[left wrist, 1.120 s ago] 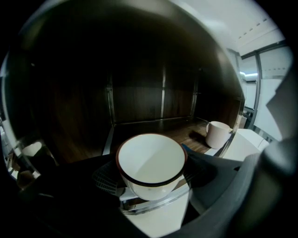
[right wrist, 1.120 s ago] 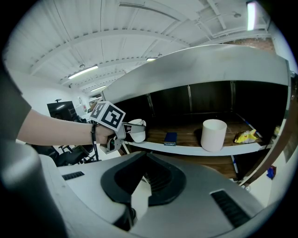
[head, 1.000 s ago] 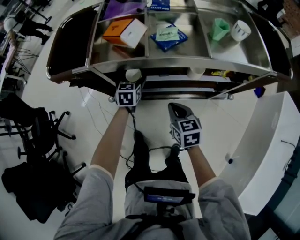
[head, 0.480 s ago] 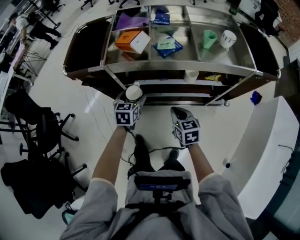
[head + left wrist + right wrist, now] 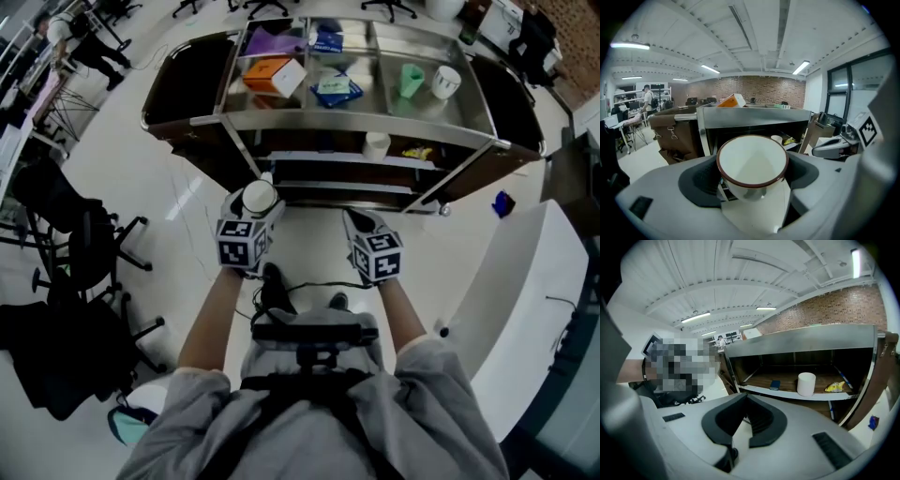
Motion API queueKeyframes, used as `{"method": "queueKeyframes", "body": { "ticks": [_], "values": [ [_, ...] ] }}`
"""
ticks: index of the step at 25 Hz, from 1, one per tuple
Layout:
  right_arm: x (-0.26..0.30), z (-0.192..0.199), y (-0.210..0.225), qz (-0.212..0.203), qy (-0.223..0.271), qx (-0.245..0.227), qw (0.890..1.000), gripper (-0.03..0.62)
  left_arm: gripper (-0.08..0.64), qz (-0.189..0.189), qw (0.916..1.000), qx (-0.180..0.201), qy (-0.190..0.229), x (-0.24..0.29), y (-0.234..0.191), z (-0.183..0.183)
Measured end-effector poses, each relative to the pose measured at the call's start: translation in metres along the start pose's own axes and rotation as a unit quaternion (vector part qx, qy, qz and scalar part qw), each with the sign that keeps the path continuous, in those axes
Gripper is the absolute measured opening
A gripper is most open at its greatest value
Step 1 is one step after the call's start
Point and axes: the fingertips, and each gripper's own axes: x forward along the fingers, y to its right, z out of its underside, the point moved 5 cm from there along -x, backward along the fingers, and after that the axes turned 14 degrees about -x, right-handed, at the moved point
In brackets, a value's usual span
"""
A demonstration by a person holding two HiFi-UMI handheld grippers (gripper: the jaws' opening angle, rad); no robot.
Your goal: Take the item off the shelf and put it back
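A white cup with a dark red rim (image 5: pixel 258 197) (image 5: pixel 752 164) sits upright between the jaws of my left gripper (image 5: pixel 255 204) (image 5: pixel 752 176), which is shut on it. The cup is held in front of the steel shelf cart (image 5: pixel 356 119), clear of its middle shelf. My right gripper (image 5: pixel 356 221) (image 5: pixel 740 446) is shut and empty, level with the left one, pointing at the cart. A plain white cup (image 5: pixel 376 144) (image 5: pixel 806 383) stands on the middle shelf, next to a yellow packet (image 5: pixel 834 386).
On the cart's top tray lie an orange box (image 5: pixel 267 73), a blue packet (image 5: pixel 335 87), a green cup (image 5: pixel 410 80) and a white mug (image 5: pixel 446 82). Office chairs (image 5: pixel 84 253) stand at the left. A white counter (image 5: pixel 525 309) is at the right.
The cart has receded as the person stepped back. The left gripper has drawn away from the shelf with the cup in it. The right gripper has moved back alongside.
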Motion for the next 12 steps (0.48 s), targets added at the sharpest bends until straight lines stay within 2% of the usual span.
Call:
{"method": "queueKeyframes", "body": {
  "ticks": [7, 12],
  "values": [
    [-0.013, 0.011, -0.014, -0.006, 0.002, 0.008, 1.000, 0.009, 0.404, -0.005, 1.0000, -0.004, 0.006, -0.037, 0.004, 0.018],
    [-0.016, 0.013, -0.019, -0.009, 0.006, 0.011, 1.000, 0.009, 0.403, -0.025, 0.9997, -0.004, 0.004, -0.050, -0.004, 0.031]
  ]
}}
